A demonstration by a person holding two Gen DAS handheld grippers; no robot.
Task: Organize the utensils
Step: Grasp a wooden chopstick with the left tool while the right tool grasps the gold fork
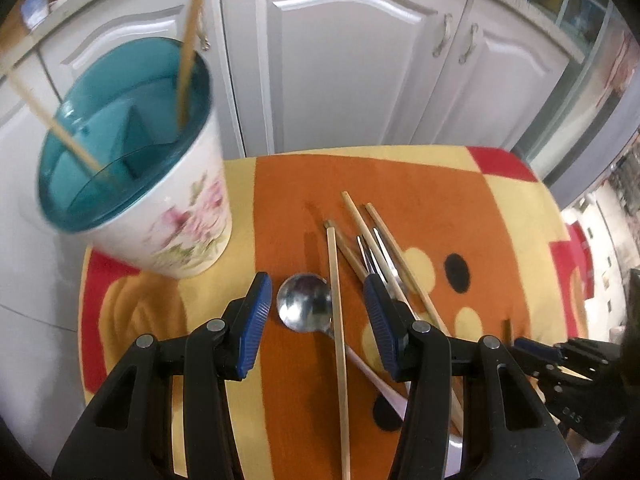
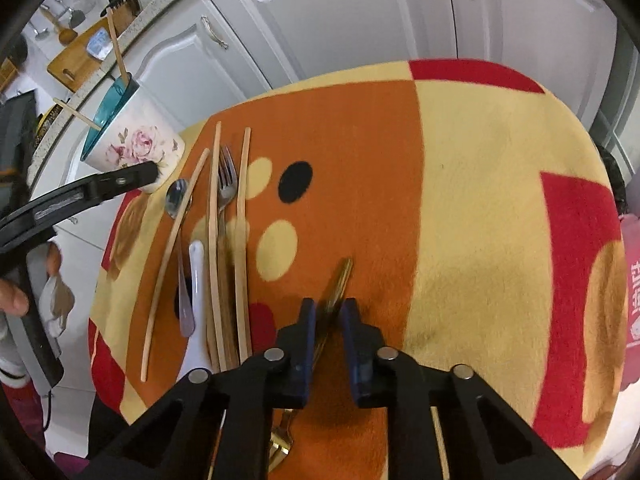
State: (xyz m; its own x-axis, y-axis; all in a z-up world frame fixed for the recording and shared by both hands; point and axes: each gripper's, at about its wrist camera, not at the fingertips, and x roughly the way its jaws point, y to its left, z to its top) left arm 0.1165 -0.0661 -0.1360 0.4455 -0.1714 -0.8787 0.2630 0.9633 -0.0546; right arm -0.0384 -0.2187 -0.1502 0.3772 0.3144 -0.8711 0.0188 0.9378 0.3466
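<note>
Right tongs [image 2: 327, 312] clench the gold fork [image 2: 340, 284], stiff and slick, by its thin handle; left tongs [image 1: 316, 312] gape over the spoon [image 1: 305, 302].

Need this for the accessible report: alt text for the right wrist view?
The right gripper is shut on a gold fork above an orange, yellow and red cloth. Left of it lie loose chopsticks, a silver fork and a spoon, before a floral holder with two chopsticks inside.
</note>
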